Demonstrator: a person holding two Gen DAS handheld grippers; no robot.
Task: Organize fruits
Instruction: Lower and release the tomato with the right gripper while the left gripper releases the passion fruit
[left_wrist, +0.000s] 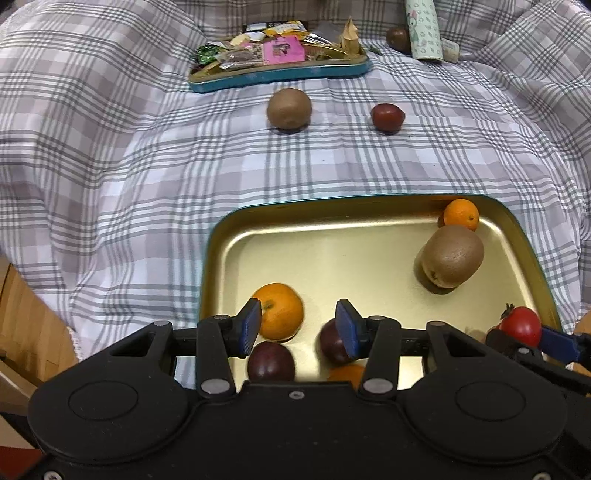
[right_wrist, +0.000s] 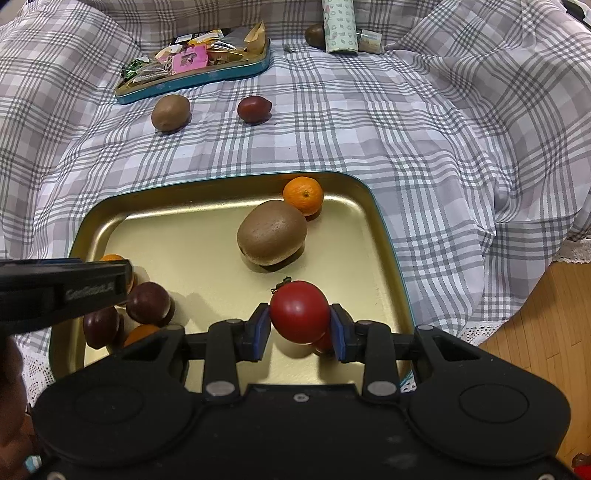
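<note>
Right gripper (right_wrist: 300, 334), nearest the lens, is clamped on a red tomato (right_wrist: 299, 315), one blue pad on each side, held low over the near right part of the gold tray (right_wrist: 384, 236); whether the tomato touches the tray floor cannot be told. Left gripper (left_wrist: 298, 328) hovers over the tray's near left corner with its jaws apart and nothing between them. Tray contents, counted: one kiwi (right_wrist: 272, 232), lying with its long axis running from 8 to 2 o'clock; three oranges, one at the far corner (right_wrist: 303, 195); two plums (right_wrist: 148, 302). On the checked cloth (right_wrist: 424, 129) at 11 o'clock, well apart from both grippers: one loose kiwi (right_wrist: 170, 112) and one loose plum (right_wrist: 254, 108). The free left gripper is probably the better placed to fetch them. Behind them lies a second tray of snacks (right_wrist: 192, 62); another brown fruit (right_wrist: 314, 35) sits beside a patterned tube (right_wrist: 339, 26).
</note>
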